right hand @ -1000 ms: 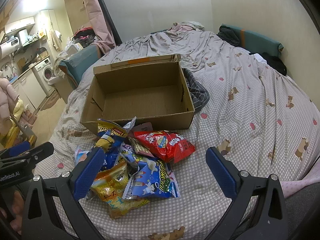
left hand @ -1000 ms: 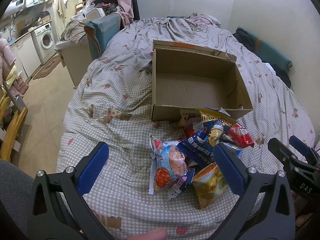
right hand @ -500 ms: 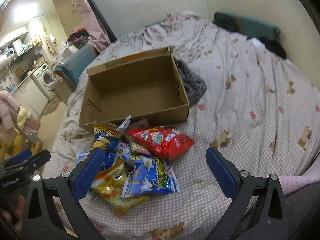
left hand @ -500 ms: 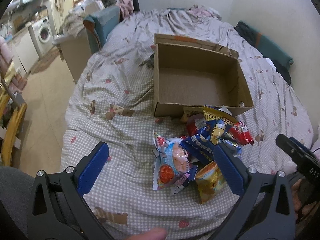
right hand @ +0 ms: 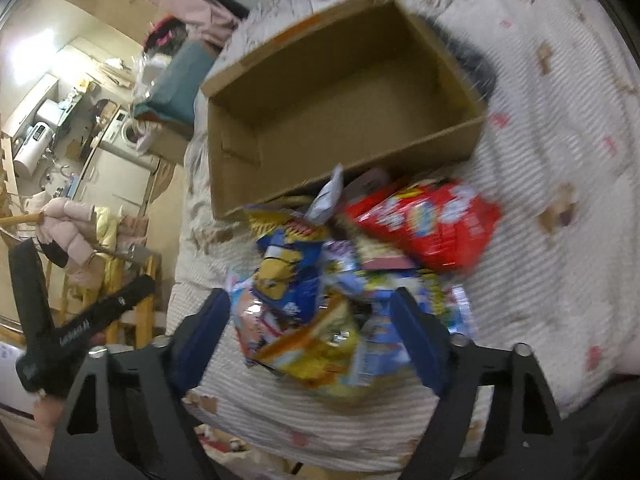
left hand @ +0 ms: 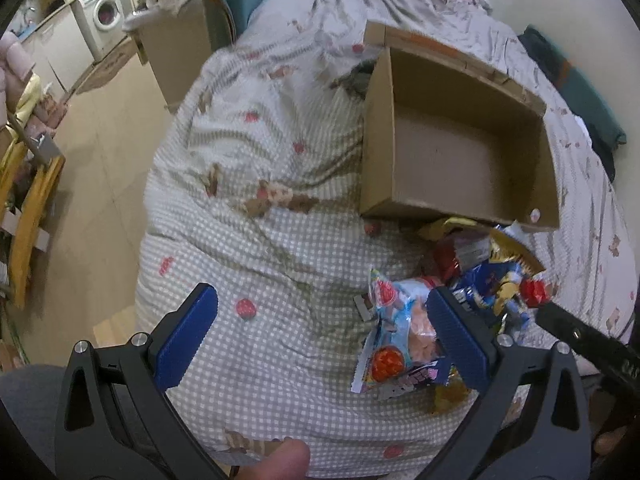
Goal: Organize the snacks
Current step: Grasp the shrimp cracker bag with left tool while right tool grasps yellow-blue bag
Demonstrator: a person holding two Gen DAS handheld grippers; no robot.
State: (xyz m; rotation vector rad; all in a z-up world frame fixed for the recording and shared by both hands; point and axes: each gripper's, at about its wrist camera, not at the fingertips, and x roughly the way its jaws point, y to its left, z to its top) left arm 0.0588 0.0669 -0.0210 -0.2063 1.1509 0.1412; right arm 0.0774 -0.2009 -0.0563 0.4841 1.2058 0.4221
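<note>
Left gripper (left hand: 320, 334): your jaws are spread wide, pinching nothing. Bare quilt lies between the pads; the right pad sits over the light-blue bag (left hand: 400, 336).
Right gripper (right hand: 316, 332): your jaws are spread wide, nothing clamped. They straddle the near end of the pile, over the yellow bag (right hand: 320, 350); contact can't be told, the view is blurred.
Snack pile (right hand: 360, 264): heaped on the quilt just in front of the box's near wall, top bags touching that wall.
Count: one box (left hand: 460, 152), open top, nothing seen inside. One red bag (right hand: 432, 224), one yellow bag, one light-blue bag, at least two dark-blue bags (right hand: 288, 272); the rest overlap, exact total can't be told.
Edges: quilt (left hand: 260, 200) drops to the floor (left hand: 100, 160) on your left; box sits mid-bed, its near wall against the pile.
Open room: bare quilt left of the pile and box, more right of the red bag.
</note>
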